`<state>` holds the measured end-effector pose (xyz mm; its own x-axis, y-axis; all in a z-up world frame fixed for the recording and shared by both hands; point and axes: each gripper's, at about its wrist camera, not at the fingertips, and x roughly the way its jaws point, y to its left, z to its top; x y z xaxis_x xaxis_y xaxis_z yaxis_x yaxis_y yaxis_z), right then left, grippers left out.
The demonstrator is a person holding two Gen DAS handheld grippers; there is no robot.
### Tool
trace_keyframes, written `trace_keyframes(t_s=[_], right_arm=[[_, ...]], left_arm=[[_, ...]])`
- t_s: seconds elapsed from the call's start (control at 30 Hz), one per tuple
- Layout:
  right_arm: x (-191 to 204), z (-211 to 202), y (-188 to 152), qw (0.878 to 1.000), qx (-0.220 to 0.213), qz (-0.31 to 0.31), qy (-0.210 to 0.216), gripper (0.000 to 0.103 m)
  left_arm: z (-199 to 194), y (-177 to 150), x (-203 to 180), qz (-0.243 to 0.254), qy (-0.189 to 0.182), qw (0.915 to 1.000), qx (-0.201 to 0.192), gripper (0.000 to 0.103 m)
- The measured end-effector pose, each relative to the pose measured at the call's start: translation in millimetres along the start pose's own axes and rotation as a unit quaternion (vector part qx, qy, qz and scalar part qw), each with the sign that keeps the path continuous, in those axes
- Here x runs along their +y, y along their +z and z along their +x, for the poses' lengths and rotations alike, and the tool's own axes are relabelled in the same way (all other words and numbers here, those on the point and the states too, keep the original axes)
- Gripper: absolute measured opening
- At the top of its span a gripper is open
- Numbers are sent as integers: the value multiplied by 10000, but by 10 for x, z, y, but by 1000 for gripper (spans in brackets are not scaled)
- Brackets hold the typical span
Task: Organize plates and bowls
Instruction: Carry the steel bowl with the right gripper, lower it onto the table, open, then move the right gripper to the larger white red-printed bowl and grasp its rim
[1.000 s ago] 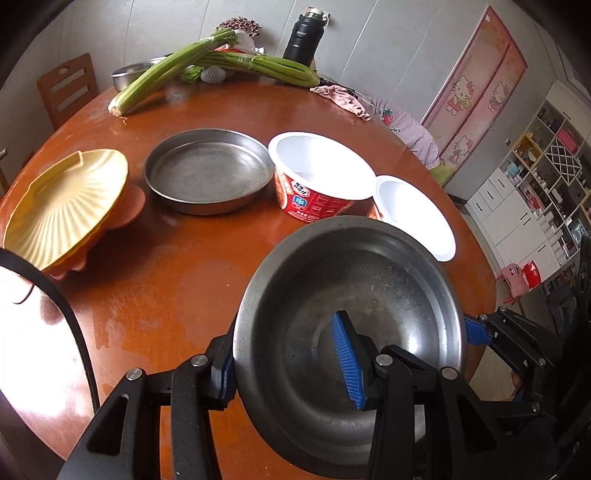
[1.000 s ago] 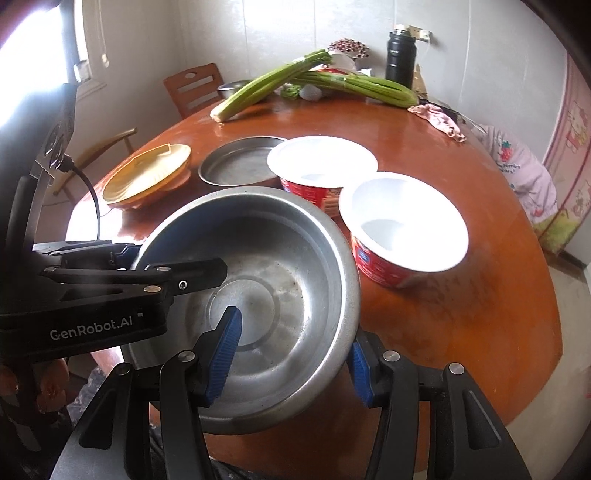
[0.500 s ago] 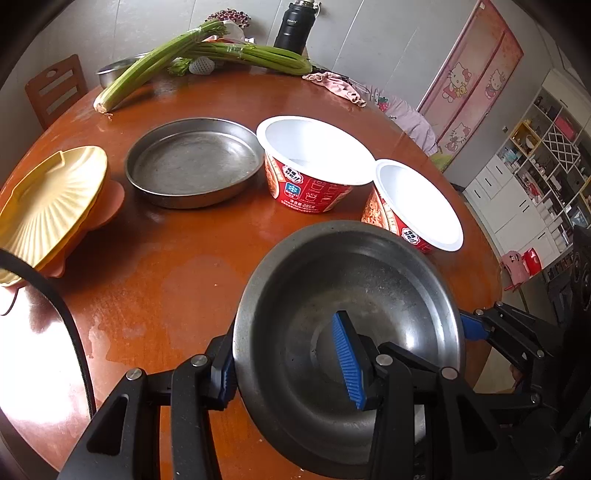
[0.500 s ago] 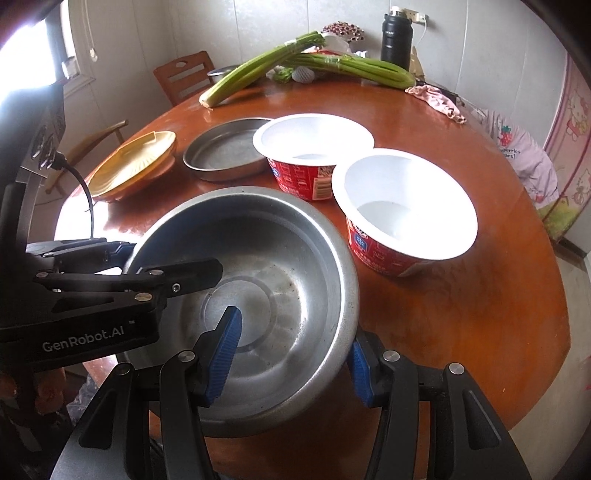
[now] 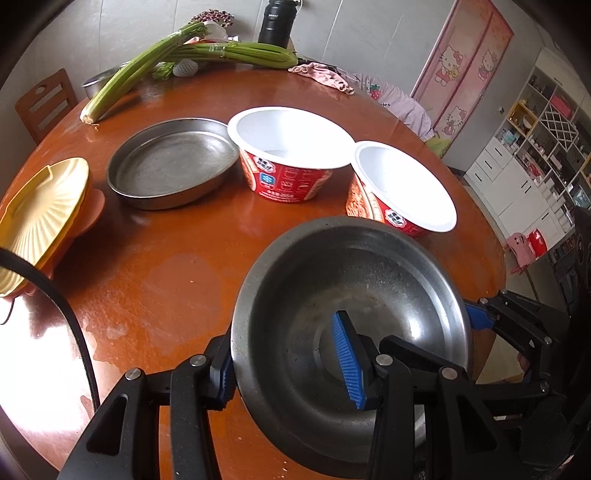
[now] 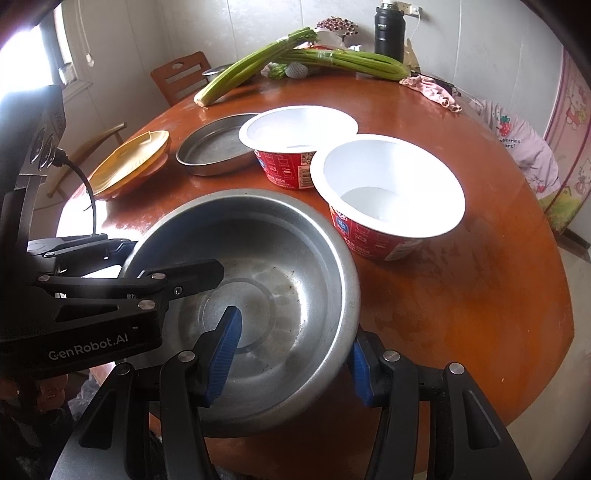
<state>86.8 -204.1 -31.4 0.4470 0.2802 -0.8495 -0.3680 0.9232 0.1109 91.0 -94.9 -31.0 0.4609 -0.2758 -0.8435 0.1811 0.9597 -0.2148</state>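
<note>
A steel bowl is held above the near edge of the round table by both grippers. My left gripper straddles its left rim, one finger outside, one inside. My right gripper straddles its right rim the same way. Two red noodle bowls with white insides stand just beyond it. A flat steel pan sits left of them. A stack of yellow and orange plates lies at the far left.
Celery bunches, a black flask, a pink cloth and a small steel bowl lie at the table's back. A wooden chair stands at back left. A bare wet patch of table lies left of the held bowl.
Both grippers have carried the steel bowl forward over the table; the noodle bowls and pan now appear closer. The grips have not changed.
</note>
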Motion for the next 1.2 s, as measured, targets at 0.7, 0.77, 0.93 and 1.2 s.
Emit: trace_keyframes(t_s=[0.7,0.77,0.93,1.2], right_arm=[[-40,-94,-60,9998,-108,-62,-128,57],[-71,-120,-52,9998,-132,-14,-172,57],[-178,-233,-37,9993,-273,113,-249,57],[-346,-430,41,9978,-478,270,-361,57]], left_arm=[[-133,-8,96,-131,56,9998,-137,56],[-178,2,115,-166,95,9996,-192,57],[-316,67,94,-130,49,9992,-383,60],[-410,309,-55,24,-13,9990,-455,60]])
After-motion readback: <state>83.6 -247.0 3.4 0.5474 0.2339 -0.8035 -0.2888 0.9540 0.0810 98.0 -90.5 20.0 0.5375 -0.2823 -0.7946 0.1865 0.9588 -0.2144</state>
